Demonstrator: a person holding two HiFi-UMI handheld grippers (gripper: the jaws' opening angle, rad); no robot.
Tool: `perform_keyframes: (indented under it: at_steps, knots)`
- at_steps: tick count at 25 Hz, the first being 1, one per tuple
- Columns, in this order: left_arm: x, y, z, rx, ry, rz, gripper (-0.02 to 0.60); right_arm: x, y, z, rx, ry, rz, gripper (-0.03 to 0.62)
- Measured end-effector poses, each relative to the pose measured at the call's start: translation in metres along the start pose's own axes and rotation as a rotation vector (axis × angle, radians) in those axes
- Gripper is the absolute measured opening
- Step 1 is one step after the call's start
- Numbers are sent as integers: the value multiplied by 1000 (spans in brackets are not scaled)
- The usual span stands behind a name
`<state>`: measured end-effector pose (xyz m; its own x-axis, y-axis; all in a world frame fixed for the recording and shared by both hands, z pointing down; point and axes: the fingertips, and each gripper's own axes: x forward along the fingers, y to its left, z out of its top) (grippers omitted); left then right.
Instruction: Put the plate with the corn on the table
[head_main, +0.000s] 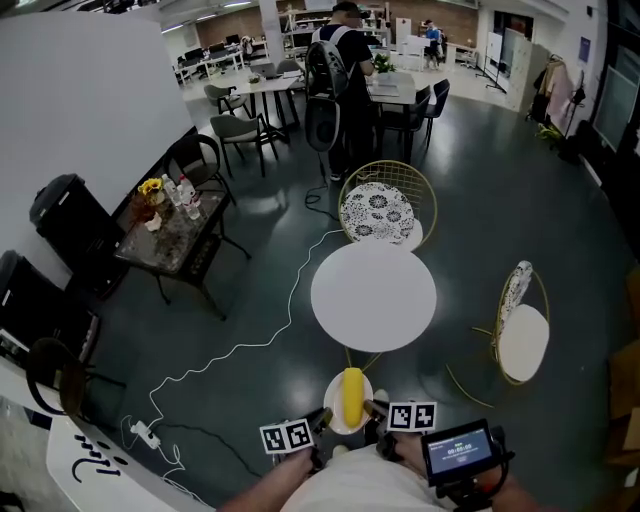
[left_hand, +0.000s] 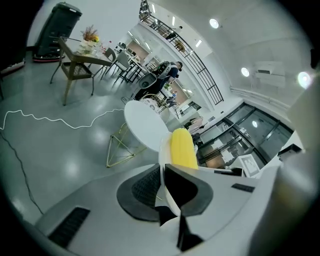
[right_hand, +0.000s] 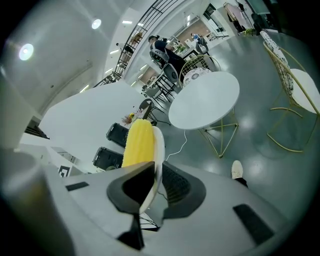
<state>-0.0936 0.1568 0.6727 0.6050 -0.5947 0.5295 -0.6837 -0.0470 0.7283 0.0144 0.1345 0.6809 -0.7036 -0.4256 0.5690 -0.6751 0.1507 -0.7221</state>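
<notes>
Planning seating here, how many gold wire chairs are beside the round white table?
2. The far chair stands behind the table, with a patterned cushion; the right chair stands at the table's right. None looks hidden.

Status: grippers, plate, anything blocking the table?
Both shut on plate rim: left gripper, right gripper. Corn on plate, held short of white table. Nothing on tabletop.
</notes>
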Motion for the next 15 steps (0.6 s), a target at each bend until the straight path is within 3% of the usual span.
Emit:
perform_keyframes:
  at_steps: [15]
  knots:
    - [-15,-2,-9,28,0,1,38,-9,10,-15,-5,-4,8,48]
